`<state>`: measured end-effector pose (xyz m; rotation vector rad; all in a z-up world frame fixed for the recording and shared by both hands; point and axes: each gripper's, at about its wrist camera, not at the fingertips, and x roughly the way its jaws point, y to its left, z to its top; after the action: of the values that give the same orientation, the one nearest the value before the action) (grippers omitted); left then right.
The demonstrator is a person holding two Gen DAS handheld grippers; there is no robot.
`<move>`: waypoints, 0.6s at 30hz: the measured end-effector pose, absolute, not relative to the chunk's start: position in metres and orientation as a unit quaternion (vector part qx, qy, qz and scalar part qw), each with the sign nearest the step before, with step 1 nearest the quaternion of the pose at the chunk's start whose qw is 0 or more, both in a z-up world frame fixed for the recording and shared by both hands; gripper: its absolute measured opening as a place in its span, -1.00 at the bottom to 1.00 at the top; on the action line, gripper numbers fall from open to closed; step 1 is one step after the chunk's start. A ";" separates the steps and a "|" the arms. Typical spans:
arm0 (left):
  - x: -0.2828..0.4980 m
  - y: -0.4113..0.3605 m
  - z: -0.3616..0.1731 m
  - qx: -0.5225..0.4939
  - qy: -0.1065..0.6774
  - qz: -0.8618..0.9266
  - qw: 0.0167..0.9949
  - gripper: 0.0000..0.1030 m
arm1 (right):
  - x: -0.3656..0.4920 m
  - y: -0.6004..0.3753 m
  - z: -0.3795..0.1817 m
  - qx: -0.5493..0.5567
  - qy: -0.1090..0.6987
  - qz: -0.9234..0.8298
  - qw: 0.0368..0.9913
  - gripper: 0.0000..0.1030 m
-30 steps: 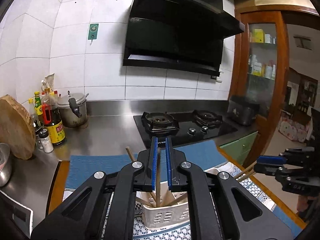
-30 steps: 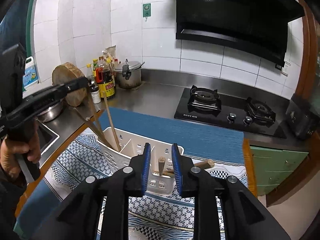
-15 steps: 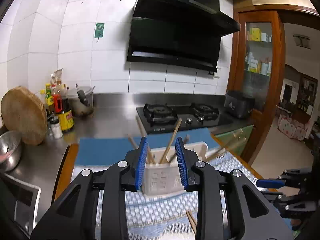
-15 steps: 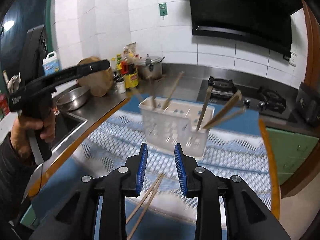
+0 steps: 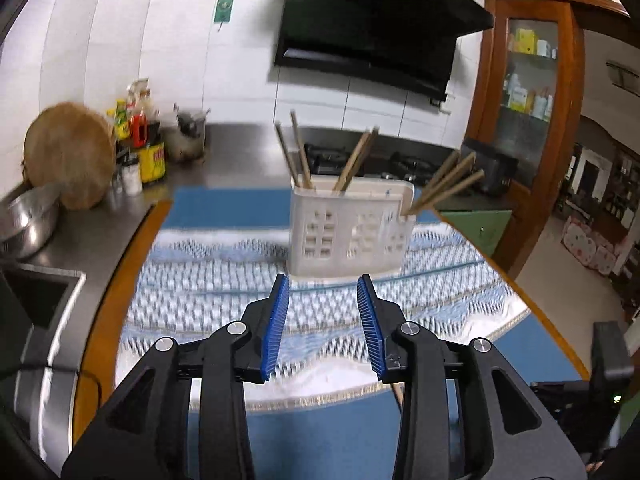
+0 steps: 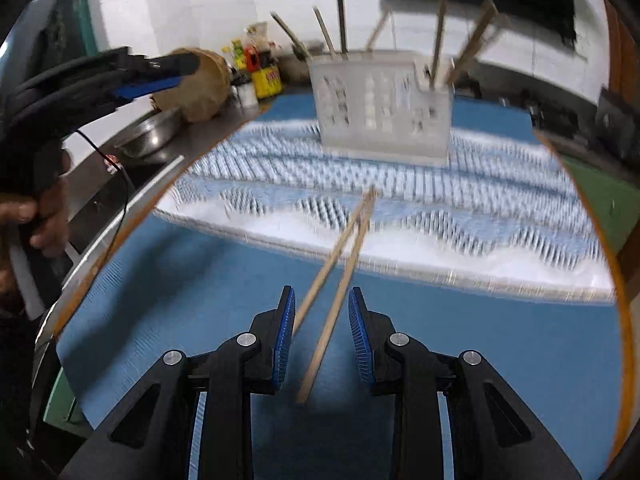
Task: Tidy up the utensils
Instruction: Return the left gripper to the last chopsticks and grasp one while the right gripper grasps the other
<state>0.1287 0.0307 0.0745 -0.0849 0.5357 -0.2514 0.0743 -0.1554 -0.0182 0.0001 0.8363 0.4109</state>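
Observation:
A white slotted utensil caddy [image 5: 350, 229] stands on a blue-and-white patterned cloth [image 5: 208, 280] and holds several wooden chopsticks [image 5: 354, 160]; it also shows in the right wrist view [image 6: 382, 106]. Two loose chopsticks [image 6: 340, 276] lie on the blue mat, running from the cloth's edge down between the right fingers. My right gripper [image 6: 321, 340] is open and low over them, not closed on them. My left gripper [image 5: 323, 324] is open and empty, pulled back from the caddy; it shows from the side in the right wrist view [image 6: 132, 74].
A steel counter holds a round wooden board [image 5: 68, 156], sauce bottles [image 5: 150, 152], a pot [image 5: 188, 138] and a steel bowl [image 5: 24, 220] by the sink [image 5: 36, 300]. A gas hob [image 5: 400, 160] lies behind the caddy. The table's wooden edge [image 5: 516, 280] drops off at right.
Both grippers pulled back from the caddy and lowered toward the table front. The left gripper let go of a chopstick into the caddy and opened wider. The loose chopsticks now lie between the right fingers.

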 end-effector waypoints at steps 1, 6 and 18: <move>0.125 0.031 0.069 -0.044 0.270 -0.123 0.954 -0.23 | 0.073 -0.154 -0.024 0.003 0.408 0.197 0.891 -0.50; 0.115 0.031 0.050 -0.044 0.286 -0.114 0.950 -0.18 | 0.073 -0.147 -0.045 0.013 0.432 0.185 0.883 -0.62; 0.101 0.024 0.012 -0.045 0.326 -0.120 0.936 -0.16 | 0.067 -0.134 -0.059 -0.041 0.429 0.138 0.892 -0.82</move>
<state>0.1013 0.0245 0.0123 -0.0929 0.6671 -0.2452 0.0672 -0.1342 -0.0585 -0.0843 0.8910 0.2874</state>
